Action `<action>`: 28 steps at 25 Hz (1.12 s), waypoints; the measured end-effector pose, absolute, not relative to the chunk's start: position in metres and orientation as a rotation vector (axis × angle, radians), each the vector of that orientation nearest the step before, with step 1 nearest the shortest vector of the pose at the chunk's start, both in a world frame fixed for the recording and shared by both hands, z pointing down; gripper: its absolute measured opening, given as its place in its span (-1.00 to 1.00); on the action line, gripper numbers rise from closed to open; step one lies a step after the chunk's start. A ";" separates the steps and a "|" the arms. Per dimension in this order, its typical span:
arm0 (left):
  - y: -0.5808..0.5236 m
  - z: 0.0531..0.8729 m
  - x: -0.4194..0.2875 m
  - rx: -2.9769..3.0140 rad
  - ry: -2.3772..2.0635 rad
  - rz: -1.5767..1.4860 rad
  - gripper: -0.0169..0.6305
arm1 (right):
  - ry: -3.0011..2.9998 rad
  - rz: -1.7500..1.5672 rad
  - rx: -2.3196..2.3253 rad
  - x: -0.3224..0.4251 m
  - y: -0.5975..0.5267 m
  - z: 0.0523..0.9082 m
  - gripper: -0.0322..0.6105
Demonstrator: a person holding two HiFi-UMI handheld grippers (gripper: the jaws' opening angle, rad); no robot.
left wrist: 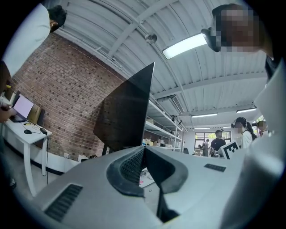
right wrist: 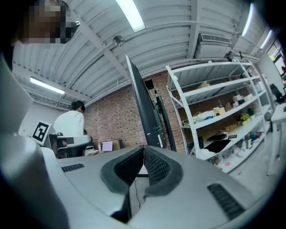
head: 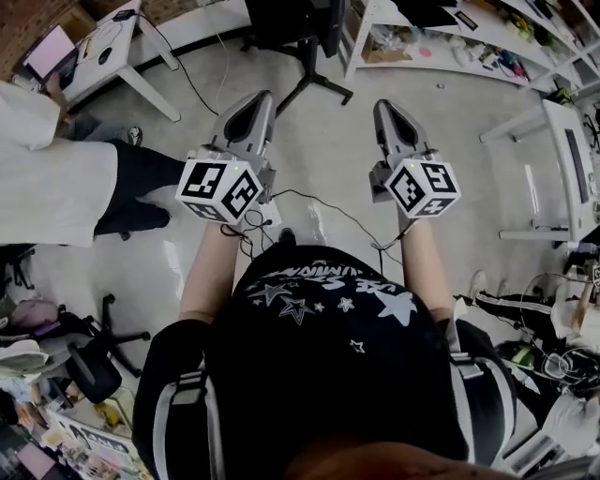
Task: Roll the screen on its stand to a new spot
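Note:
The black screen [head: 291, 21] on its wheeled stand [head: 314, 86] stands at the far edge of the head view, ahead of both grippers. My left gripper [head: 255, 101] and right gripper [head: 388, 109] are held side by side, pointing at it from a short distance without touching it. Both are shut with nothing between the pads. From the left gripper [left wrist: 144, 149] the screen [left wrist: 127, 107] rises as a dark panel above the jaw tips. From the right gripper [right wrist: 143, 149] the screen [right wrist: 144, 105] is seen almost edge-on, on its stand.
A person in white [head: 47, 178] sits at left by white tables [head: 122, 56]. White shelving [head: 450, 37] runs along the far right, and a white desk [head: 572, 159] is at right. An office chair [head: 94, 361] is at lower left. A cable [head: 328, 211] trails on the floor.

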State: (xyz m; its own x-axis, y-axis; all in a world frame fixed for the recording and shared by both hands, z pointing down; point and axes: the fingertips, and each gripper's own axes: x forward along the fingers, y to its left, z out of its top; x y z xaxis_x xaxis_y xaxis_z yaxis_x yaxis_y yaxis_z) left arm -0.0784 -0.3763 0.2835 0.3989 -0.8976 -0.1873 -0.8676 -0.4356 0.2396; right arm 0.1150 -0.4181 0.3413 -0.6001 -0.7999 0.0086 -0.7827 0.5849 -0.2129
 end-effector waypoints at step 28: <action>-0.468 0.286 -0.145 2.525 -1.526 -0.487 -0.91 | 2.684 -0.107 -1.489 0.024 -0.544 0.287 -0.06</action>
State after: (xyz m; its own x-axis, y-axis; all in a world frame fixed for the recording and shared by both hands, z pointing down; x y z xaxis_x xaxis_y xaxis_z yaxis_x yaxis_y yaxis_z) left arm -0.1453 -0.4675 0.2863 0.4293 -0.8816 -0.1964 -0.8325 -0.4705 0.2923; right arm 0.0239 -0.5441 0.2872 -0.5280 -0.8488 -0.0282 -0.8439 0.5281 -0.0949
